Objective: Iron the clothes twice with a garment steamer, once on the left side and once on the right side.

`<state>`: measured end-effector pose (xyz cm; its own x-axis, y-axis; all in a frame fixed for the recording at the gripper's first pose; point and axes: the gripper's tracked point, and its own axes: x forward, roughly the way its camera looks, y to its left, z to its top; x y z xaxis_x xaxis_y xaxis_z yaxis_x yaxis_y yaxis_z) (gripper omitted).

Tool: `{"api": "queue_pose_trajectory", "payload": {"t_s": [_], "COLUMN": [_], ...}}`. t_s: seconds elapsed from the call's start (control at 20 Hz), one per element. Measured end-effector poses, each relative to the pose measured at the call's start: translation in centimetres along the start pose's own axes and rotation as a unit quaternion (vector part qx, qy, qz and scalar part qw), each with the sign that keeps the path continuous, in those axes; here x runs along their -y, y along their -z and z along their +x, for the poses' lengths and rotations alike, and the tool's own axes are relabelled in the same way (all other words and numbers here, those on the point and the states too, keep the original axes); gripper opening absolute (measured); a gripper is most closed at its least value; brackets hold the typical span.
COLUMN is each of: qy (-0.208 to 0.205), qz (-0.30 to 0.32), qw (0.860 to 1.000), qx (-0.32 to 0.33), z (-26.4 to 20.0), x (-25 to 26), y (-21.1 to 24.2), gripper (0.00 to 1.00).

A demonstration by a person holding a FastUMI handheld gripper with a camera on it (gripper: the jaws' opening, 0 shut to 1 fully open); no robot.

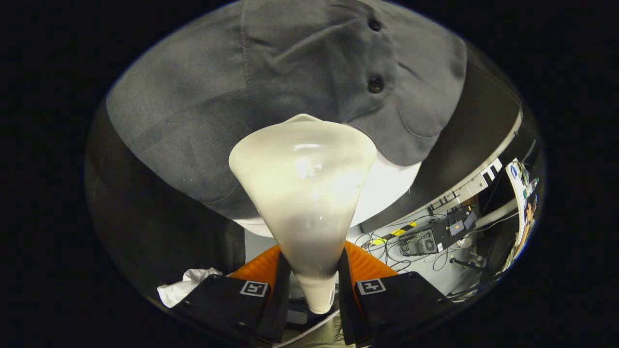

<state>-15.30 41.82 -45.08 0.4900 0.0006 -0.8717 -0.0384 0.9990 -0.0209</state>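
Gripper (313,282) pinches the narrow neck of the white garment steamer (302,193), one finger pressing on each side. The steamer widens forward from the fingers, and its broad head is against the grey shirt (217,96). The shirt's two dark buttons (375,85) are beyond the head, slightly to the right.
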Motion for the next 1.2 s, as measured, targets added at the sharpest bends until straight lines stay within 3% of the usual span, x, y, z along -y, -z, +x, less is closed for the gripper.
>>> {"api": "queue_pose_trajectory", "payload": {"t_s": [0.5,0.7,1.2], "qy": [-0.012,-0.017,-0.069], "qz": [0.031,0.042,-0.001], "qw": [0.997,0.991,0.964], "qx": [0.076,0.128,0.257], "z": [-10.6,-13.3,-26.5], "x": [6.6,10.0,16.1], "y": [-5.1,-10.3,-22.4], "gripper": [0.52,0.52,0.52]}}
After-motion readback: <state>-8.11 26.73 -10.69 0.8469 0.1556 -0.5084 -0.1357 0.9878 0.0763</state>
